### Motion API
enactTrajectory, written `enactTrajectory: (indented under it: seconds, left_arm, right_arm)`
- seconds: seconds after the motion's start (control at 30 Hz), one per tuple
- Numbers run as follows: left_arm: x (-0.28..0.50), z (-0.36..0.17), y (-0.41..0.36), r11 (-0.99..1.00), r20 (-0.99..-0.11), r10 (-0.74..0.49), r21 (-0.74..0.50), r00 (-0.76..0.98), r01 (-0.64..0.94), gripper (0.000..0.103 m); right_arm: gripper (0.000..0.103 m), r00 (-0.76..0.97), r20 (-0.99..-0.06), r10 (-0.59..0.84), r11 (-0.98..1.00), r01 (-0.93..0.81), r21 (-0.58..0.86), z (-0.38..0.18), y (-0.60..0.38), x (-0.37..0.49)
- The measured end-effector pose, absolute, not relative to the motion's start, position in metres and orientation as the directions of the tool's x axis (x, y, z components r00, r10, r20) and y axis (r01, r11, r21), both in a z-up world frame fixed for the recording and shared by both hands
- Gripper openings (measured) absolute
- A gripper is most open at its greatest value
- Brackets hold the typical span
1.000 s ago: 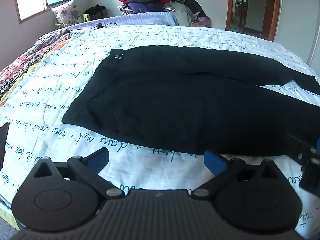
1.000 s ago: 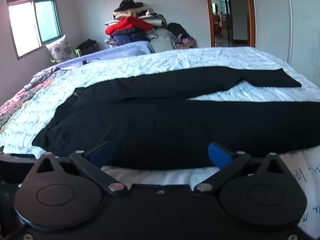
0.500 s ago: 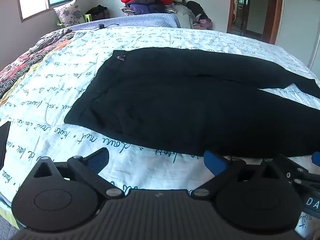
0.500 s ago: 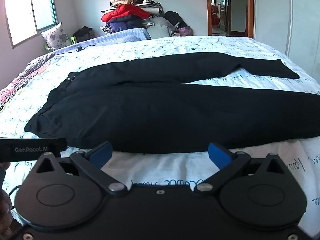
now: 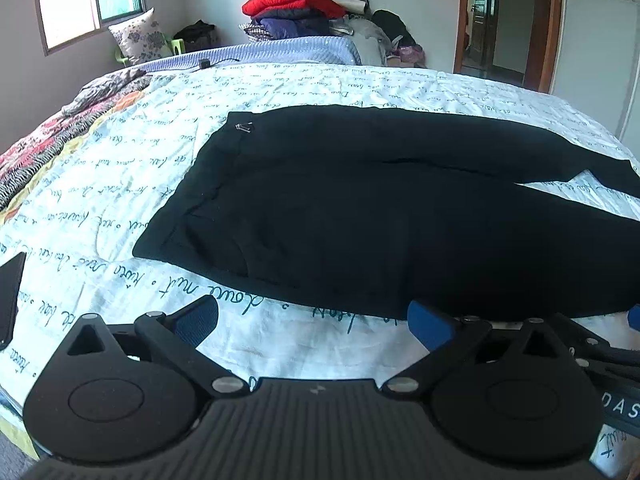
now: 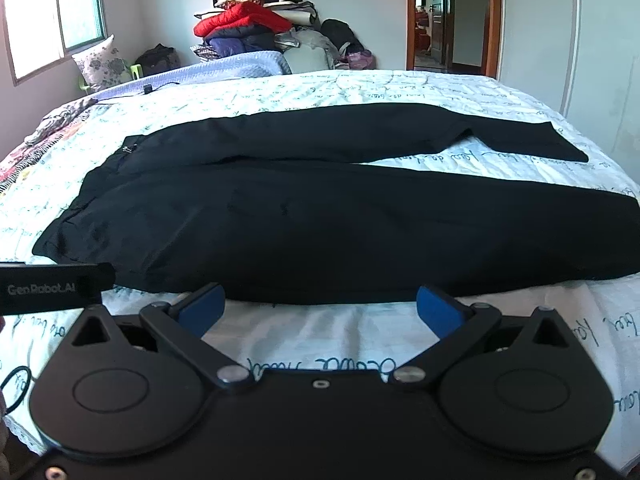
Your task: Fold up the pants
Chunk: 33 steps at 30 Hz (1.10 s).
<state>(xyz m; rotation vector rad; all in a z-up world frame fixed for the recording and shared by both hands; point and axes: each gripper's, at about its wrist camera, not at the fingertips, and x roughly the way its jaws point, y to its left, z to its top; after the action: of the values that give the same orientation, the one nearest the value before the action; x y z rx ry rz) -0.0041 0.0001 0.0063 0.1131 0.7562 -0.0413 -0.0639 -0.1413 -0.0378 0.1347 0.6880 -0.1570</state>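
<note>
A bed [image 5: 280, 92] with a white script-printed cover filled the room, clothes [image 6: 244, 24] piled at its far end. Black pants [image 6: 320, 216] lay flat across it, waist left, legs running right. The left gripper [image 5: 312, 316] and right gripper [image 6: 320, 304] hovered near its front edge, jaws spread, empty.

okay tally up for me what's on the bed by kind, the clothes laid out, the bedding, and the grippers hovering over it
Black pants, laid flat with legs apart: 1
Script-printed white bedspread: 1
Patterned floral blanket at the far left edge: 1
Blue textured cover at the far end: 1
Grippers, fingers open: 2, the left gripper and the right gripper
Total: 6
</note>
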Motion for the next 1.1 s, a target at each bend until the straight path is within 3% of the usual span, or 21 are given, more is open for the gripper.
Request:
enactTrajectory:
  seconds: [0.57, 1.1]
  left_arm:
    - [-0.0051, 0.0092, 0.0035, 0.994, -0.654, -0.028, 0.063, 0.756, 0.091, 0.102]
    - [-0.01, 0.012, -0.0012, 0.987, -0.633, 0.0, 0.125, 0.774, 0.102, 0.103]
  right_arm:
    - [0.103, 0.755, -0.648, -0.101, 0.981, 0.184, 0.062, -0.0403, -0.1409, -0.0631]
    - [0.103, 0.752, -0.652, -0.097, 0.98, 0.185, 0.068, -0.0417, -0.1416, -0.0624]
